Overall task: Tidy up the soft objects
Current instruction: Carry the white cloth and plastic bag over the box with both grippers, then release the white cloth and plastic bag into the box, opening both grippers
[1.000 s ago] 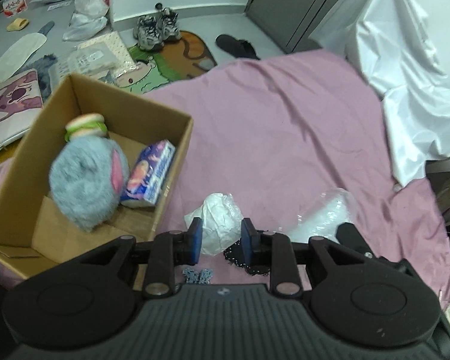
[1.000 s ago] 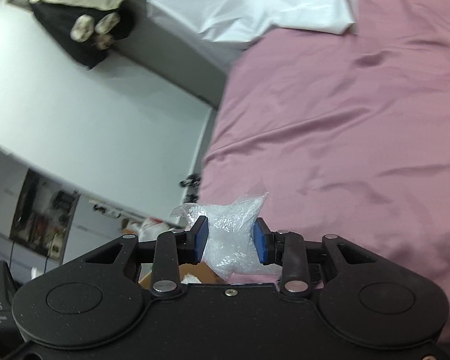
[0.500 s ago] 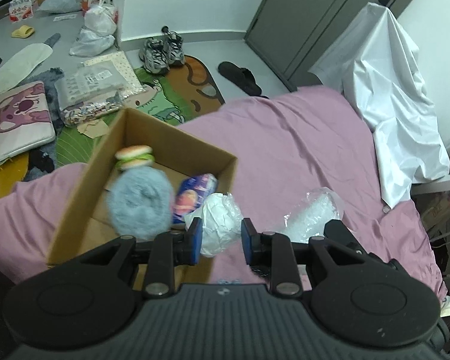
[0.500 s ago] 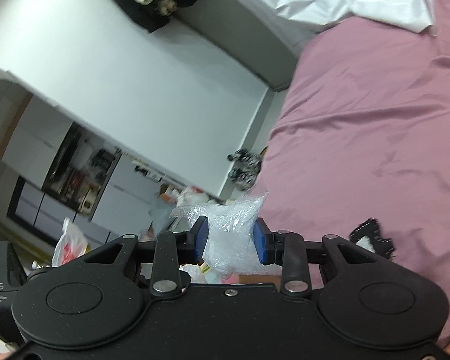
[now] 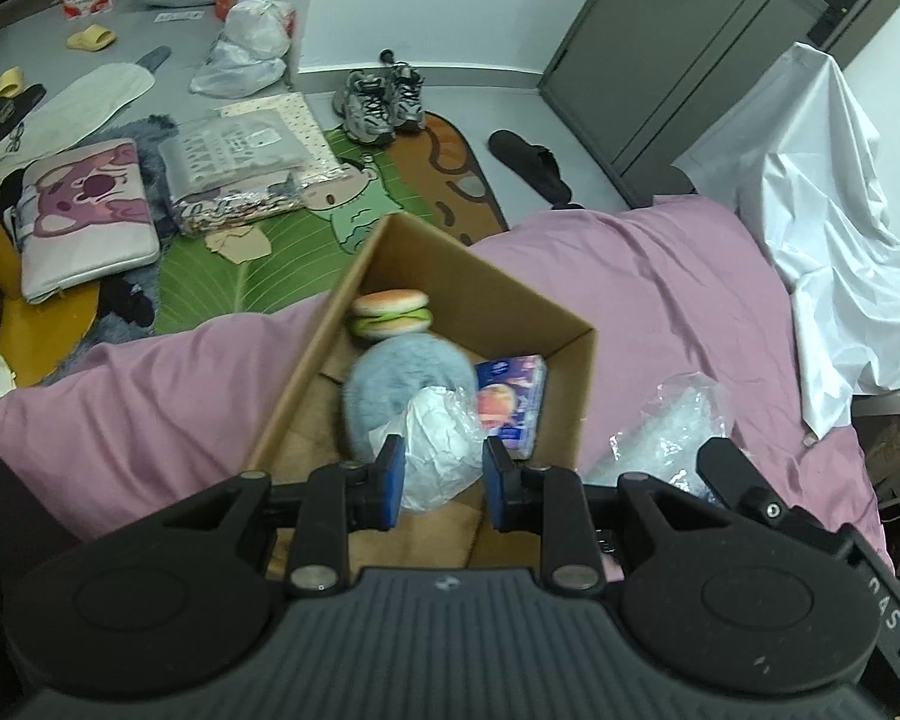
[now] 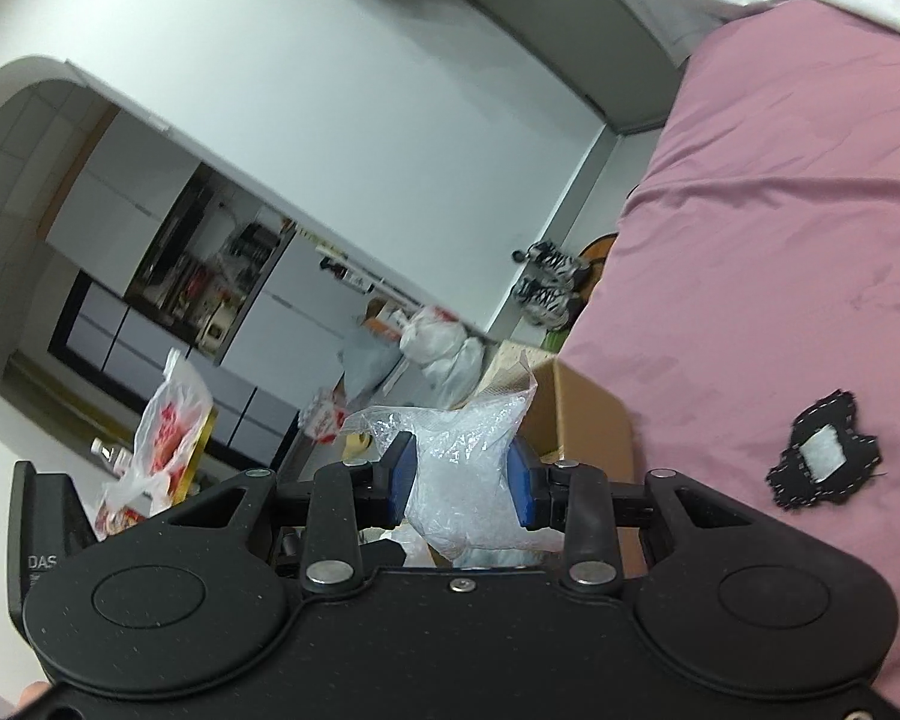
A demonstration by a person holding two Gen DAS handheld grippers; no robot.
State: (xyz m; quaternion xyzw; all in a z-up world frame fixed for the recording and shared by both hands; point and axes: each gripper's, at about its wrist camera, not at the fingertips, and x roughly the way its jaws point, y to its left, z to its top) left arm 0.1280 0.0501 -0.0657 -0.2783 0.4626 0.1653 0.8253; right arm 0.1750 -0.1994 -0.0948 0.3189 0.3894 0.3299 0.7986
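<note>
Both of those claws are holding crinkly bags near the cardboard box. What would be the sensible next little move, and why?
Probably lower the left gripper a little and open its fingers. It holds the white bag right over the open cardboard box, where a toy burger and grey plush already lie. The right gripper with its clear bag is only at the box's edge.

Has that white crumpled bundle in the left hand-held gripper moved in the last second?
Yes. The white bundle has gone from above the pink bedsheet to over the cardboard box.
</note>
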